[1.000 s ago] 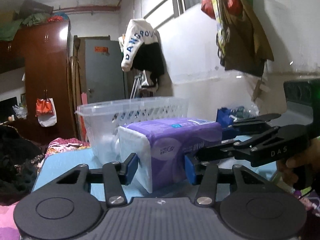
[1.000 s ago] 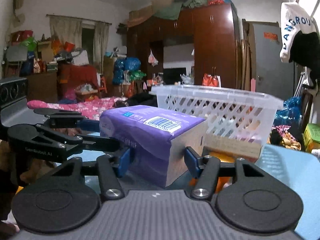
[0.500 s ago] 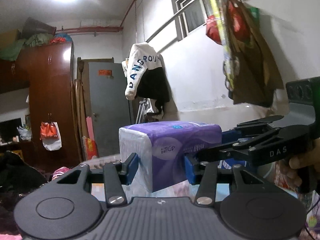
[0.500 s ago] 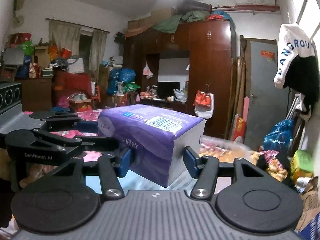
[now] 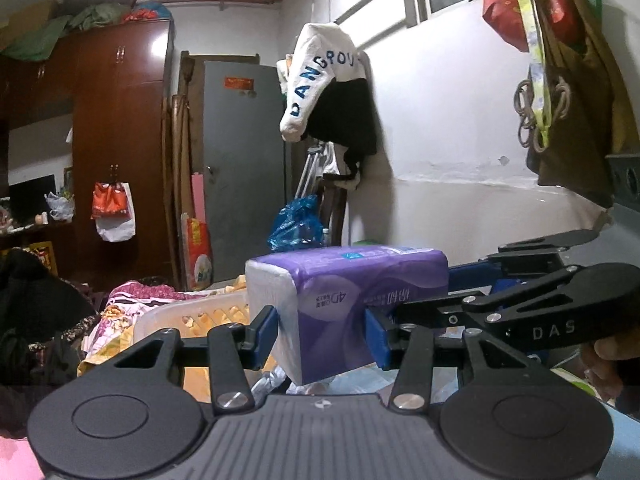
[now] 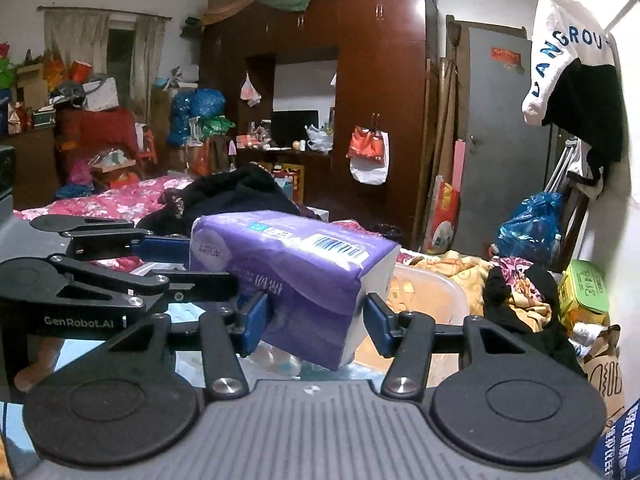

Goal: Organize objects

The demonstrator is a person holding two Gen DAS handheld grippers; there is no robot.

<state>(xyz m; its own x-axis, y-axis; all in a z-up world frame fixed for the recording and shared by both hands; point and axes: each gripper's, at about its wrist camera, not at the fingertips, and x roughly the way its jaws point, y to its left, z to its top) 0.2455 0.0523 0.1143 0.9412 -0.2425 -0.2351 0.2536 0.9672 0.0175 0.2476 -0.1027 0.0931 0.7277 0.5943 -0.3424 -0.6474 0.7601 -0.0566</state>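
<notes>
A purple pack of tissues (image 5: 352, 292) hangs in the air, held from two sides. My left gripper (image 5: 320, 338) is shut on its white end, blue pads pressed against both faces. My right gripper (image 6: 316, 328) grips the other end of the pack (image 6: 296, 272); its jaws are closing on the soft wrap. In each wrist view the other gripper reaches in from the side: the right one (image 5: 440, 292) and the left one (image 6: 196, 268). A white slotted basket (image 5: 192, 312) sits below and just behind the pack, its rim (image 6: 432, 292) showing past the right pad.
A blue tabletop (image 6: 120, 364) lies under the grippers. Crumpled bedding and dark clothes (image 6: 516, 292) pile up beyond the basket. A white wall with hanging bags (image 5: 568, 92) stands close on the right. A brown wardrobe (image 6: 376, 92) and grey door (image 5: 244, 160) are farther back.
Both grippers have lifted the tissue pack off the table and carried it forward. The basket, level with the pack before, now sits lower in both views.
</notes>
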